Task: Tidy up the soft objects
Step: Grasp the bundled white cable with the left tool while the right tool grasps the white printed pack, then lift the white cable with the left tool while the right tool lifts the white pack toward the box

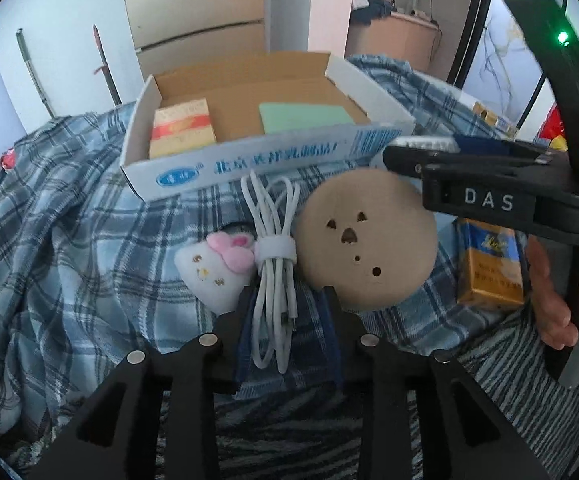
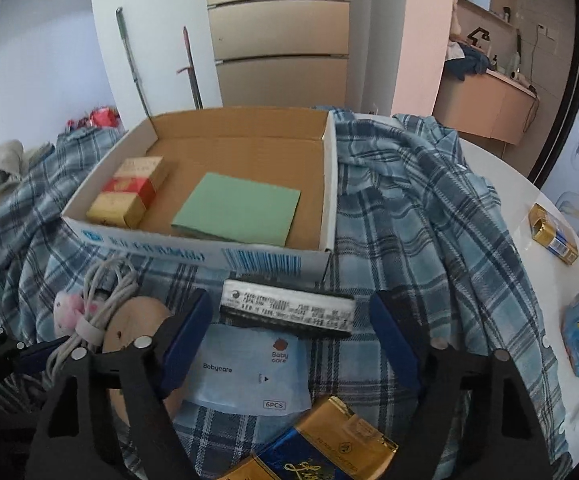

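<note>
Since my left tool (image 1: 285, 312) sits right over the bundled white charging cable (image 1: 273, 264), that's the nearer grab: its blue pads are slightly apart, straddling the cable without pinching it. The cable runs lengthwise straight away from me toward the shallow white cardboard box (image 1: 249, 160). My right tool (image 2: 289, 340) hangs wide, empty.

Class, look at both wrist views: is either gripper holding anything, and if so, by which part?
Nothing is held. The left gripper straddles the bundled white cable without pressing it; the right gripper stands open around the black white-labelled bar.
</note>
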The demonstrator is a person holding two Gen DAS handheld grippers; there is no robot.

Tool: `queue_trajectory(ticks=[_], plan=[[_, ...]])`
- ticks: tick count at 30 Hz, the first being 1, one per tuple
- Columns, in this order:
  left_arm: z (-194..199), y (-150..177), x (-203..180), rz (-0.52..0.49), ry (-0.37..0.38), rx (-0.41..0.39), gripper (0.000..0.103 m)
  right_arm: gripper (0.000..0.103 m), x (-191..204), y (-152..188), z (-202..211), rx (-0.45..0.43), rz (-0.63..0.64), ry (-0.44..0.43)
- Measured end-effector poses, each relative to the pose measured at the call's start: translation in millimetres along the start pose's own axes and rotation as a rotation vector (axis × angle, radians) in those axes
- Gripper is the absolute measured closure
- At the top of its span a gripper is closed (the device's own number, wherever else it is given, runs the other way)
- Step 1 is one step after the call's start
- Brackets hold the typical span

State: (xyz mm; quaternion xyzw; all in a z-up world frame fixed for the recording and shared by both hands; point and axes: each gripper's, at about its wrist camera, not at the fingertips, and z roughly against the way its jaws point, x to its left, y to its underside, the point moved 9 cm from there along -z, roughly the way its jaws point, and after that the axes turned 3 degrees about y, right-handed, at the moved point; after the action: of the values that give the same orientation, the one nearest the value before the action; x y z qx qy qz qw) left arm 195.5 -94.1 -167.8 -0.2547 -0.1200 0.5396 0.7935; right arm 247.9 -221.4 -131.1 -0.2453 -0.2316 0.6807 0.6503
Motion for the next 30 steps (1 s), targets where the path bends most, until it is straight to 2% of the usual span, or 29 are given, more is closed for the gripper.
queue_trajectory(ticks=[1, 2, 4, 6, 7, 11, 14, 17, 20, 22, 30], plan=[[0, 0, 1, 0.005, 0.002, -0.002, 0.070, 0.032, 0, 1, 0, 0.000, 0.003, 0.002], [0, 0, 1, 0.009, 0.003, -0.004, 0.070, 0.040, 0, 1, 1, -0.001, 0.003, 0.003], [0, 0, 2, 0.013, 0.000, -0.005, 0.070, 0.041, -1, 1, 2, -0.002, -0.001, 0.000], [2, 0, 2, 0.012, -0.006, -0.015, 0.090, 0.041, -1, 2, 4, -0.006, -0.001, -0.002], [3, -1, 2, 0.011, -0.004, -0.018, 0.093, 0.042, -1, 1, 5, -0.010, 0.000, -0.007], [9, -3, -1, 0.004, 0.005, -0.047, 0.093, 0.042, 1, -3, 19, -0.060, 0.003, -0.015], [18, -6, -1, 0.002, 0.004, -0.097, 0.093, 0.042, 3, -8, 32, -0.119, 0.004, -0.038], [35, -13, -4, -0.013, -0.003, -0.177, 0.093, 0.042, 5, -13, 42, -0.169, 0.009, -0.039], [57, -21, -5, -0.029, -0.039, -0.290, 0.093, 0.041, 7, -19, 57, -0.239, 0.016, -0.066], [75, -26, -5, -0.026, -0.063, -0.383, 0.093, 0.041, 12, -23, 70, -0.300, 0.021, -0.107], [143, -36, -16, -0.081, -0.131, -0.726, 0.093, 0.041, 18, -33, 113, -0.511, 0.029, -0.146]])
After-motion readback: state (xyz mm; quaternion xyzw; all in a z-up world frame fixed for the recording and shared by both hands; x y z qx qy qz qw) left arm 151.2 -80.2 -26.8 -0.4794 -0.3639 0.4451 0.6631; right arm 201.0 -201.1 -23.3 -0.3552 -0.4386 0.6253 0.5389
